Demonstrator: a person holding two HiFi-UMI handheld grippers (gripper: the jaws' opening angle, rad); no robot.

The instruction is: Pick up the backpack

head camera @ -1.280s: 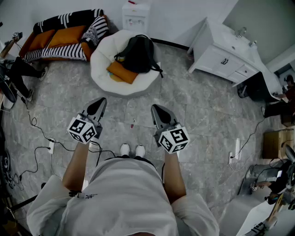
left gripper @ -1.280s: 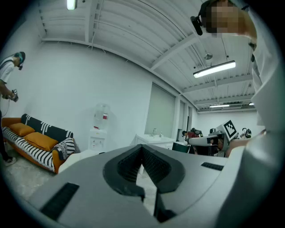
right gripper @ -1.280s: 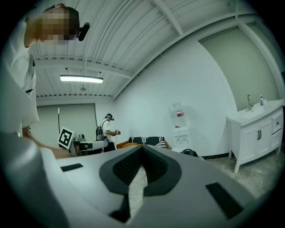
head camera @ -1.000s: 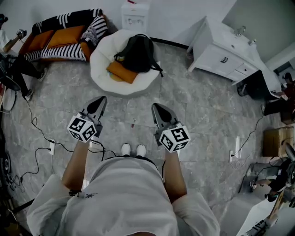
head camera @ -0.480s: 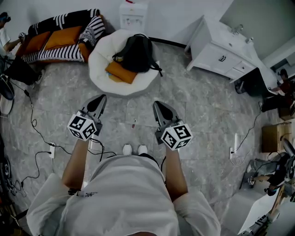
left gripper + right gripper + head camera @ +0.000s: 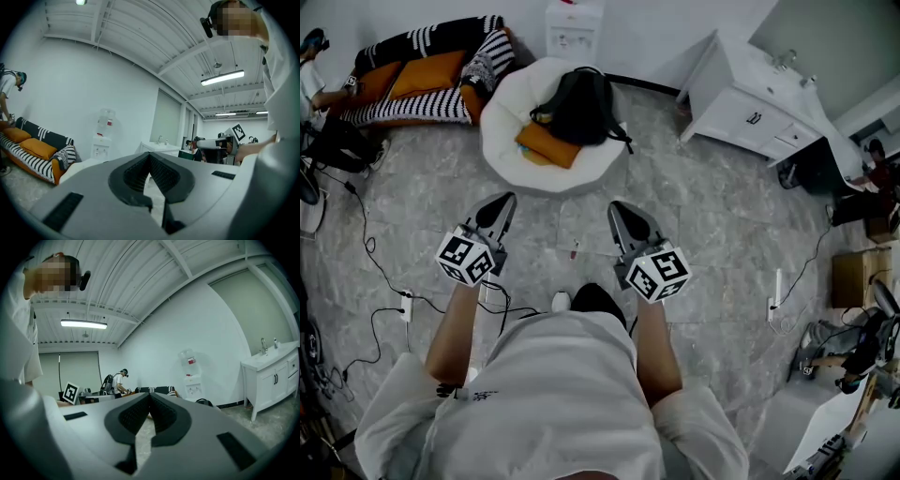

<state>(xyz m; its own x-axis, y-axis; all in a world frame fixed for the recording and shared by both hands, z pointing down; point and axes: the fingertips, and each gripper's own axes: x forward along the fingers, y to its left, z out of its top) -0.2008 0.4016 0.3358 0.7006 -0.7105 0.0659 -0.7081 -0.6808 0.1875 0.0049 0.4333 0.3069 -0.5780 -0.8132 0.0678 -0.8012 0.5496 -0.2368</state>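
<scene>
Where the white round seat (image 6: 511,141) stands by the far wall, the black backpack (image 6: 578,108) is seen slumped on it, partly over an orange cushion (image 6: 546,145) and well apart from both tools. It is judged soft and floppy, of moderate weight, and likely to sag when lifted; a hold on fabric alone would probably slip, so a strap is favoured, such as the one trailing over the seat's right edge (image 6: 619,141). The grey floor (image 6: 703,225) between is open, bounded by the striped sofa (image 6: 422,70) on the left and the white cabinet (image 6: 750,103) on the right, with cables (image 6: 370,253) to be avoided. The left gripper (image 6: 500,208) and right gripper (image 6: 623,220) are held level, jaws closed together on nothing.
</scene>
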